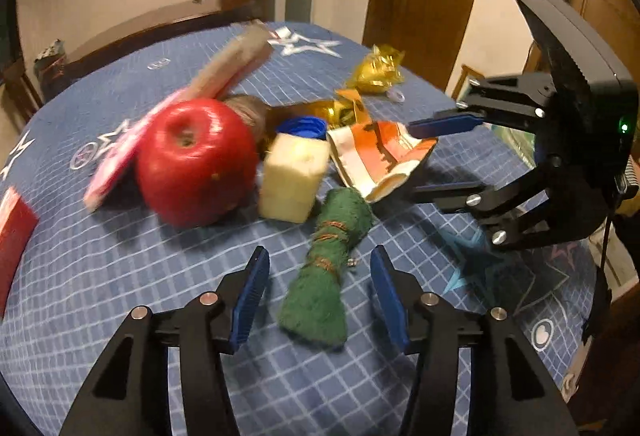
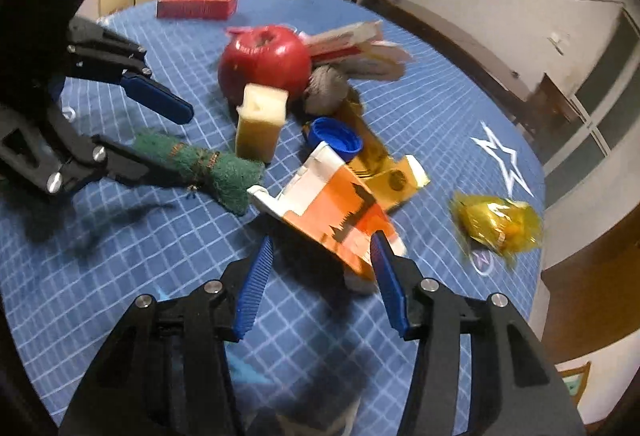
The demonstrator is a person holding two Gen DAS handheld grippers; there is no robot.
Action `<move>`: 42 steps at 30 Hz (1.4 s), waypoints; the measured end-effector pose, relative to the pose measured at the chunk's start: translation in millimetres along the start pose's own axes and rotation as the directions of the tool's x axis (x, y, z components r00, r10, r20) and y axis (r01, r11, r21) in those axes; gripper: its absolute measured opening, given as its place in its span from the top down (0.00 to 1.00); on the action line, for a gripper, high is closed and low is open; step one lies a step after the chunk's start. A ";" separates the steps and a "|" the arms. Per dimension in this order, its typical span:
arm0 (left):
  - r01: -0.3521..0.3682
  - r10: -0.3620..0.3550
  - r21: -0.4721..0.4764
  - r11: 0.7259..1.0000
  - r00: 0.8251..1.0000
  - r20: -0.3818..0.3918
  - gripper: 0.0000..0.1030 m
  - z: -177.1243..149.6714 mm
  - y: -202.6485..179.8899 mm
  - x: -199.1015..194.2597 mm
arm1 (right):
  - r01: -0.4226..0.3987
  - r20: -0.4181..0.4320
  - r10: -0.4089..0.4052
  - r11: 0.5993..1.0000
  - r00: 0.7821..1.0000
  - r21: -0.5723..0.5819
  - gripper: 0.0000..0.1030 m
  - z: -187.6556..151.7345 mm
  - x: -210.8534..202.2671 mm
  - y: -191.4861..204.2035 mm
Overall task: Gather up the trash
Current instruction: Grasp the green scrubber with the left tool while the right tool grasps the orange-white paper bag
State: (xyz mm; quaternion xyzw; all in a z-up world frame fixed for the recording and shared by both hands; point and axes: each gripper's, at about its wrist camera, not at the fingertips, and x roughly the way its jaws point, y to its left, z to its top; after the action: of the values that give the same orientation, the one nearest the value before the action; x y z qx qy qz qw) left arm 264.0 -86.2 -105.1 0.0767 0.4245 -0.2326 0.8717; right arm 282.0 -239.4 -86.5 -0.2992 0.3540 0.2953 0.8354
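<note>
Blue checked tablecloth (image 1: 120, 276) with white stars covers a round table; dim room, wooden door behind.

Left wrist view: left gripper (image 1: 318, 296) half open, nothing gripped. Green scrubber (image 1: 324, 276) lies between its fingers, pads apart from it. Ahead: apple (image 1: 196, 159), yellow block (image 1: 292, 179), blue cap (image 1: 302, 125). Ahead-right, right gripper (image 1: 420, 159) straddles the orange carton (image 1: 380, 155).

Right wrist view: right gripper (image 2: 320, 288) half open, carton (image 2: 340, 211) just ahead, its near corner between the fingers; contact not clear. Gold wrapper (image 2: 496, 224) off to the right.

Risks: the crumpled carton may slip or spring out if pinched only at the corner. The grippers work near each other and could collide. A sweep forward could roll the apple.
</note>
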 end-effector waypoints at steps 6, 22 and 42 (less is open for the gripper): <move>-0.005 0.005 0.008 1.000 0.999 -0.035 0.61 8.5 -5.4 18.8 | -0.001 0.001 0.001 1.000 1.000 0.000 0.69 5.2 8.4 3.0; -0.083 0.093 -0.086 0.993 0.987 0.128 0.83 -20.8 -11.8 -24.2 | 0.031 0.156 -0.093 0.932 0.983 0.362 0.95 -17.3 -42.8 29.6; -0.228 0.288 -0.188 0.955 0.858 0.426 0.83 -47.3 -71.3 -140.7 | 0.100 0.326 -0.354 0.796 0.877 0.596 0.95 -31.1 -146.7 79.6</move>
State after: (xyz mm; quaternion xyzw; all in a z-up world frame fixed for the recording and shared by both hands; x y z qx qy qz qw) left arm 122.3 -85.4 -21.1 0.0200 0.2120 -0.0967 0.9723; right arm 128.6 -251.3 -14.7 -0.0100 0.1967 0.1301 0.9717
